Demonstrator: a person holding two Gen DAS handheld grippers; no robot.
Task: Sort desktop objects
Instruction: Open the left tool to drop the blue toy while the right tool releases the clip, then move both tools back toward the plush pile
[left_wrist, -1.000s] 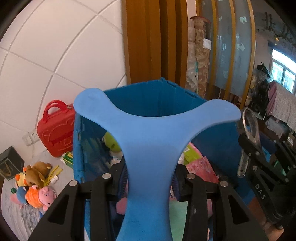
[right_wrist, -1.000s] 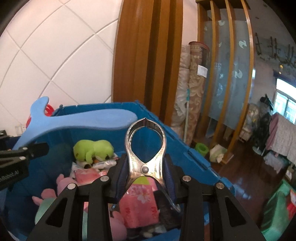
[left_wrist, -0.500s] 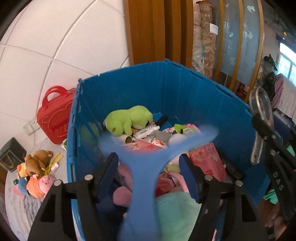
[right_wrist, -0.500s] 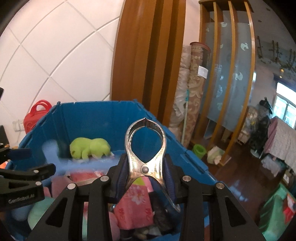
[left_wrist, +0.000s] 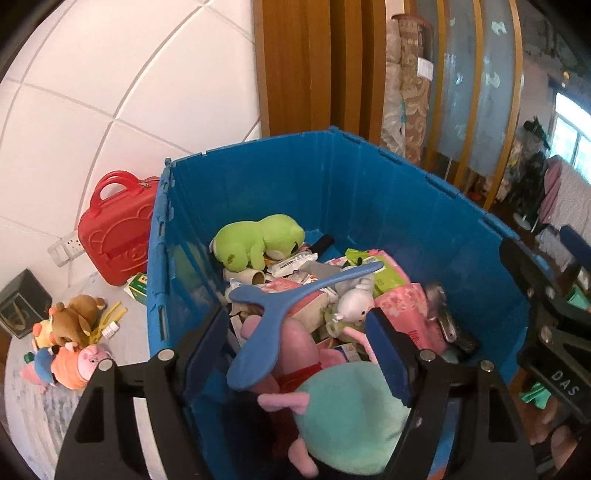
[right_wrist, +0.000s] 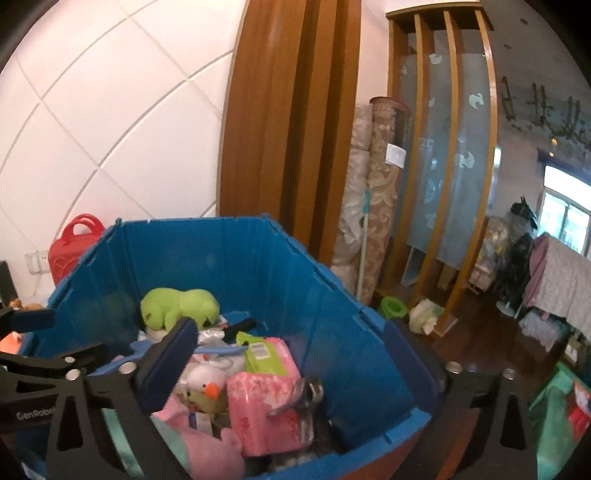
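A: Left wrist view: the left gripper (left_wrist: 295, 345) is tilting down over the blue bin (left_wrist: 388, 206), its jaws opening with nothing pressed between the pads. One blue three-armed toy (left_wrist: 273, 317) is lying loose on the pile just ahead of the fingers, resting on a pink plush (left_wrist: 299, 343) and a mint-green cushion (left_wrist: 354, 410).

B: And the right gripper (right_wrist: 299, 365)?

A: It is pointing more shallowly over the same bin, jaws opening to their widest, nothing gripped. One metal clamp (right_wrist: 301, 398) is lying against a pink packet (right_wrist: 258, 413) below it.

B: What else is sitting in the bin?

A: One green plush frog (left_wrist: 258, 242), one small white plush duck (right_wrist: 203, 380), one green wipes pack (right_wrist: 264, 352).

B: Is either view showing something extra?

A: Only the left view is showing the plush animals (left_wrist: 66, 347) heaped on the table (left_wrist: 33, 413), one black box (left_wrist: 22, 304) and the whole red toy case (left_wrist: 118, 240). The right view alone is showing rolled carpets (right_wrist: 373, 206) and a green cup (right_wrist: 393, 308) on the floor.
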